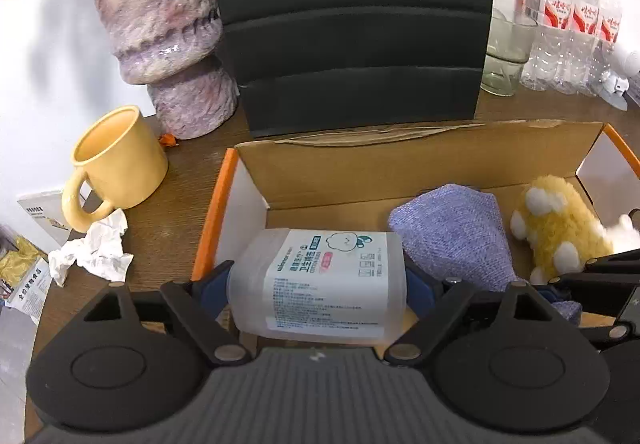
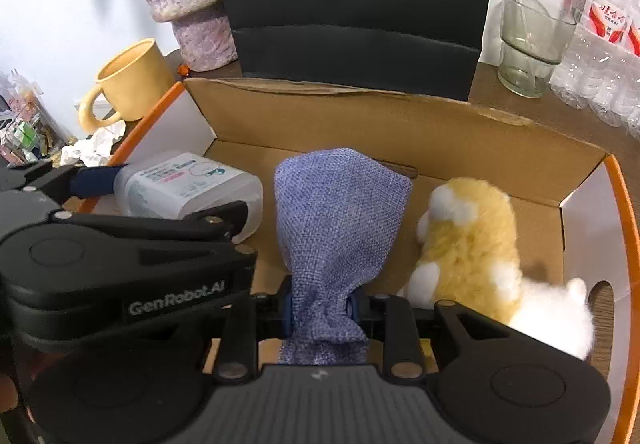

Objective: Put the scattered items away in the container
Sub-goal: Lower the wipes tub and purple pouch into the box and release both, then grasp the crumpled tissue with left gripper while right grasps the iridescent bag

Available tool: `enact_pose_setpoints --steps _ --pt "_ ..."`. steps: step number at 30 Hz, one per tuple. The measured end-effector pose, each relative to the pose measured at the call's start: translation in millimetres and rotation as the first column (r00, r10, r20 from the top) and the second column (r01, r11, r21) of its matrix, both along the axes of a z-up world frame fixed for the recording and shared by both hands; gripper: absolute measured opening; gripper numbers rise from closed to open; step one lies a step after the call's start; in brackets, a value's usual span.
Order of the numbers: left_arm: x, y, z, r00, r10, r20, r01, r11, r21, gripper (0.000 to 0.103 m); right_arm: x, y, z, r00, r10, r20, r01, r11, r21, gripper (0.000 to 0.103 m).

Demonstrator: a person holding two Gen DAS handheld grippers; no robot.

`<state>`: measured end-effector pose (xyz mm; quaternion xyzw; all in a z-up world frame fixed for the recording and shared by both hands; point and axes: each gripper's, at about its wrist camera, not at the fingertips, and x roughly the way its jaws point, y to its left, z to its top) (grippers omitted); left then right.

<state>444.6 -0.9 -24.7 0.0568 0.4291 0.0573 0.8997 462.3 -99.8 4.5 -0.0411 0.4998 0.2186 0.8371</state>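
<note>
Step in hand: both loads over the box [image 1: 224,204]. Your left gripper [image 1: 318,284] clamps the plastic tub [image 1: 320,280]; your right gripper [image 2: 320,310] pinches the purple pouch [image 2: 340,228]. Next: lower, release.

A lived-in home or office desk: a wooden tabletop [image 1: 180,184] against a white wall holds a yellow mug [image 1: 116,160], a purple vase [image 1: 168,40] of flowers, shrink-wrapped water bottles [image 1: 568,20], a glass jar [image 2: 528,44] and crumpled paper [image 1: 96,252].
</note>
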Motion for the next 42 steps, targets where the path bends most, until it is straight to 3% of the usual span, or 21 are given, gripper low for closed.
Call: enact_pose_setpoints --steps 9,12,14,18,20,23,26,29,36,42 --pt "3.8 1.0 -5.9 1.0 0.014 -0.024 -0.015 0.999 -0.036 0.087 -1.1 0.6 -0.6 1.0 0.004 -0.001 -0.004 1.0 0.0 0.029" --pt "-1.3 2.1 0.5 1.0 0.01 -0.008 -0.011 0.998 -0.06 0.091 -6.3 -0.4 5.7 1.0 0.01 0.014 -0.009 1.0 -0.004 0.046" --pt "-8.1 1.7 9.7 1.0 0.007 0.018 -0.006 0.998 -0.063 0.094 -13.2 -2.6 14.4 0.999 0.018 0.038 -0.018 1.0 -0.005 0.063" --pt "-28.2 3.3 34.3 0.996 -0.016 0.092 0.023 0.997 -0.078 0.102 -33.1 -12.7 42.0 0.994 0.036 0.099 -0.038 0.999 0.014 0.069" --pt "-45.3 7.3 49.5 0.989 -0.023 0.144 0.038 0.994 -0.102 0.103 -47.7 -21.0 59.1 0.988 0.043 0.145 -0.049 0.998 0.036 0.087" --pt "-84.4 20.3 71.0 0.968 -0.025 0.249 0.064 0.987 -0.148 0.103 -80.9 -40.1 84.6 0.969 0.052 0.243 -0.07 0.995 0.066 0.102" --pt "-126.9 35.0 81.8 0.942 -0.029 0.335 0.09 0.982 -0.168 0.103 -122.8 -65.4 99.1 0.94 0.05 0.337 -0.08 0.994 0.076 0.103" --pt "-166.8 49.6 81.6 0.929 -0.046 0.368 0.119 0.977 -0.178 0.103 -164.7 -93.4 100.8 0.917 0.037 0.397 -0.077 0.993 0.085 0.103" --pt "-239.1 72.6 52.6 0.918 -0.005 0.397 0.085 0.98 -0.183 0.103 -241.2 -138.4 70.3 0.887 -0.026 0.462 -0.014 0.997 0.082 0.103" --pt "-271.2 78.1 23.6 0.93 0.039 0.365 0.045 0.975 -0.219 0.103 -273.1 -146.4 38.4 0.885 -0.09 0.458 0.053 0.994 0.092 0.103"
